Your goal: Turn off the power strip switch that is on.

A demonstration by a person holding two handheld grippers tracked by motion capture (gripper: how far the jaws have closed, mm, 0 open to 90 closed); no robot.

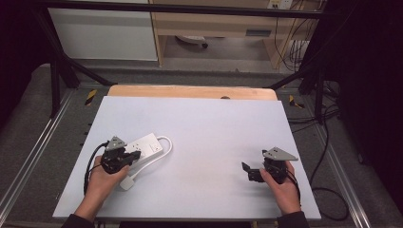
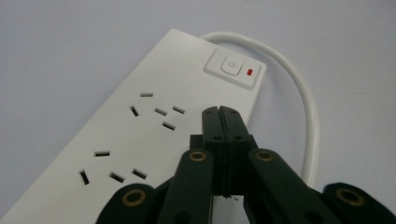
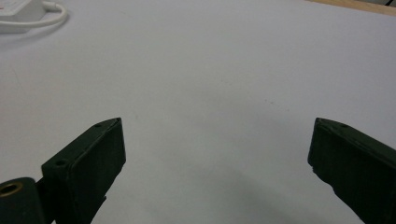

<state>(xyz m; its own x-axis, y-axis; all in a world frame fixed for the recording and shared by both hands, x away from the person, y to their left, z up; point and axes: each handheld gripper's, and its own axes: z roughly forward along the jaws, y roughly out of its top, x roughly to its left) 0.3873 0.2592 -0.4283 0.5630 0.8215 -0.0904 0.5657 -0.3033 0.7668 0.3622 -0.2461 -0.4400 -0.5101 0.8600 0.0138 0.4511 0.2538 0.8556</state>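
Note:
A white power strip (image 1: 146, 144) lies on the left half of the white table top, its cable (image 1: 165, 148) looping round to a white plug (image 1: 127, 183) near the person's left hand. In the left gripper view the power strip (image 2: 135, 135) shows two sets of sockets and a switch (image 2: 232, 66) with a red light (image 2: 251, 72). My left gripper (image 1: 133, 155) is shut, its tips (image 2: 219, 113) pressed together with nothing between them, just over the strip's right edge below the switch. My right gripper (image 1: 247, 171) rests at the right, jaws wide open (image 3: 217, 140) over bare table.
The white sheet (image 1: 214, 123) covers a wooden table whose edge (image 1: 190, 91) shows at the back. A black frame, cables on the floor (image 1: 328, 190) and a cabinet stand around it. The strip's end and cable (image 3: 42, 16) sit far left in the right gripper view.

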